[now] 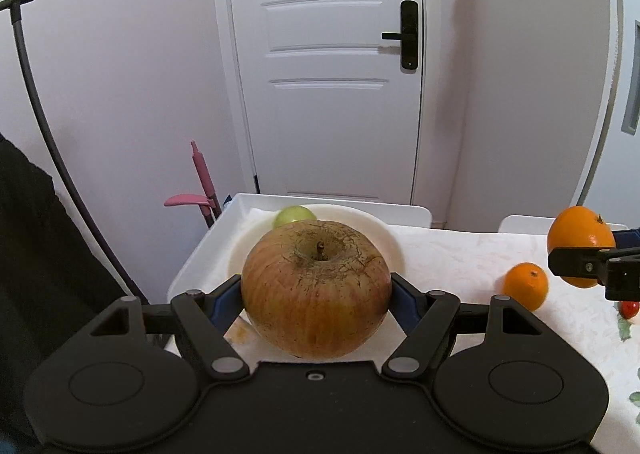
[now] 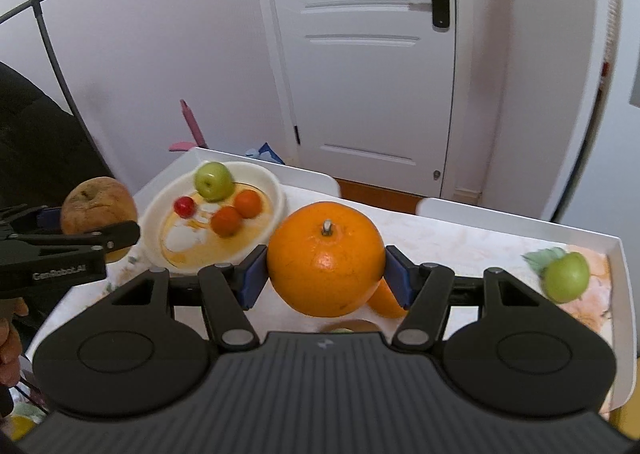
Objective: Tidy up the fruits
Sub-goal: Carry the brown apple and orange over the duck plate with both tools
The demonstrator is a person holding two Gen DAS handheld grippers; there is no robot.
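Apple (image 1: 316,288) skin rough, russeted — orange (image 2: 325,259) glossy, dimpled; plate (image 2: 160,210) glazed.

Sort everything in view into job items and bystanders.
Job: russet apple in left gripper; large orange in right gripper; white plate; green apple on table.
Bystanders: white door; pink tool.

White tray-edged table (image 2: 616,294): plate (image 2: 160,210), green apple (image 2: 567,277), perhaps an orange (image 1: 525,286).
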